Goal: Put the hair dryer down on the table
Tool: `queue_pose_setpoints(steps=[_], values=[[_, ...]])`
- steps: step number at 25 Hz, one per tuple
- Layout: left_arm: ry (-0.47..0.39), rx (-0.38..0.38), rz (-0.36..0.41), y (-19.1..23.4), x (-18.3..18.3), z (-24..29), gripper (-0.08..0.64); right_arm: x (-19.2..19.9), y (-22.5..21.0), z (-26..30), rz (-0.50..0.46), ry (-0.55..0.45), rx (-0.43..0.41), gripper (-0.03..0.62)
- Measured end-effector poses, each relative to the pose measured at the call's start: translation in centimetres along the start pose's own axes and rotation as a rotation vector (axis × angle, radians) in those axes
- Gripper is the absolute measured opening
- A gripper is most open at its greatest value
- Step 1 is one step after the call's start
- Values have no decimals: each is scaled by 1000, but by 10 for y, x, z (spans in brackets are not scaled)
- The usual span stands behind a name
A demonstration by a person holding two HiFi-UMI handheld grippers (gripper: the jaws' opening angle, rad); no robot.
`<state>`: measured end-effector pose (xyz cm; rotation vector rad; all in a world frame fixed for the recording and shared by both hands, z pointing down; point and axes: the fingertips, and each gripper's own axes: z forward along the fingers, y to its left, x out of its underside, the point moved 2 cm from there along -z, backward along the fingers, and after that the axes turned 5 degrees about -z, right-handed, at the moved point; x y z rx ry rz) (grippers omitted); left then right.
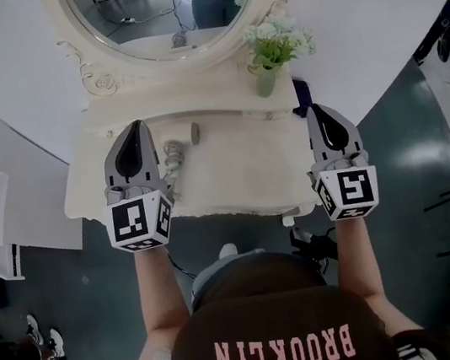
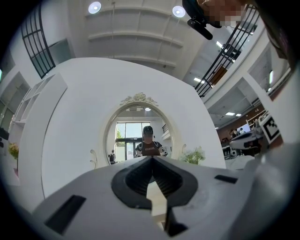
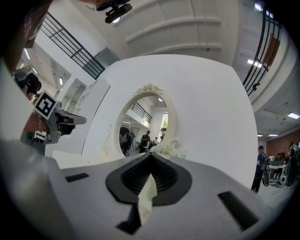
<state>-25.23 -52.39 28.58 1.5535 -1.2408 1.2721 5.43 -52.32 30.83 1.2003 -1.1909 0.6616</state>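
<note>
The pale grey hair dryer (image 1: 176, 150) lies on the cream dressing table (image 1: 241, 176), its dark nozzle end toward the mirror. My left gripper (image 1: 134, 128) hovers just left of it, apart from it, jaws shut and empty. In the left gripper view that gripper (image 2: 152, 158) points at the oval mirror with its tips together. My right gripper (image 1: 319, 109) hangs over the table's right edge, also shut with nothing in it. The right gripper view shows its tips (image 3: 151, 154) meeting.
An ornate oval mirror (image 1: 167, 9) stands at the table's back. A green vase of white flowers (image 1: 271, 49) sits at the back right. A white curved wall surrounds the table. A dark cable and small objects lie on the floor by the person's feet (image 1: 313, 245).
</note>
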Motion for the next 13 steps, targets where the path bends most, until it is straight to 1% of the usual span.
queue_pose_setpoints(steps=[5,13], values=[[-1,6,10,1,-4,-2,6,-2,1,-1,-1,0,-2,-2],[12,23,15,-1,0,-4,6,-1,8,-3,-10,4,-15,-2]])
